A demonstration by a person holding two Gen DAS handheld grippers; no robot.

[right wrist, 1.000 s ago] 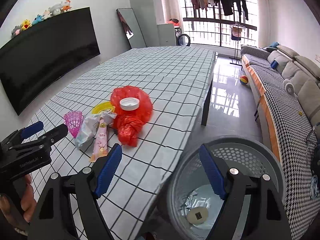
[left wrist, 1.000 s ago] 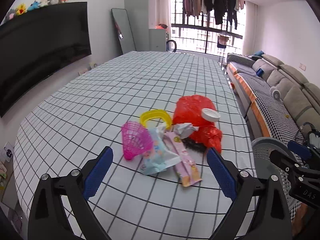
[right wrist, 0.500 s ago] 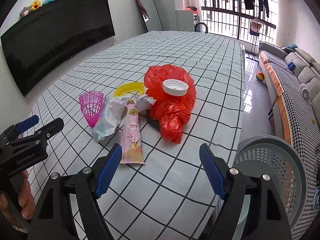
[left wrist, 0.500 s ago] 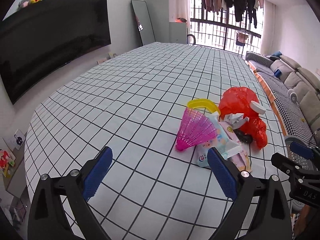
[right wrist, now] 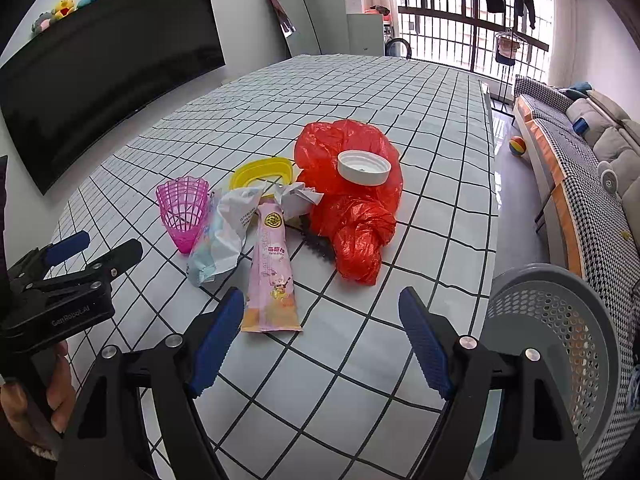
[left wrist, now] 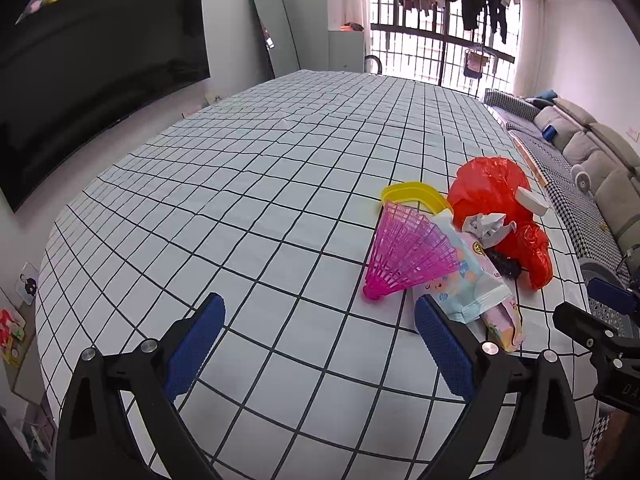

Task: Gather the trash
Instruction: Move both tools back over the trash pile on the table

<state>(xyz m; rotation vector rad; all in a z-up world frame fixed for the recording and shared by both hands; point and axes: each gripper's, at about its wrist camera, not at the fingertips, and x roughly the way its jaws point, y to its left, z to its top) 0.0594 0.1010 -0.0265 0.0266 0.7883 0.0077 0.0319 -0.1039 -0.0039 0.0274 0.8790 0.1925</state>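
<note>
A heap of trash lies on the checked tablecloth: a red plastic bag with a white lid on it, a yellow ring, a pink shuttlecock, a pale blue-white wrapper, a pink sachet and crumpled paper. My right gripper stands open just in front of the sachet, holding nothing. My left gripper is open over bare cloth, left of the shuttlecock and the wrapper. The red bag lies beyond.
A grey perforated basket stands off the table's right edge. A sofa lines the right wall and a ball lies on the floor. A dark screen hangs on the left wall. A hand holds the left gripper.
Both views have swung left and moved in toward the table. The basket has slid from the middle of the right view to its right edge. The trash heap now sits closer to both grippers.
</note>
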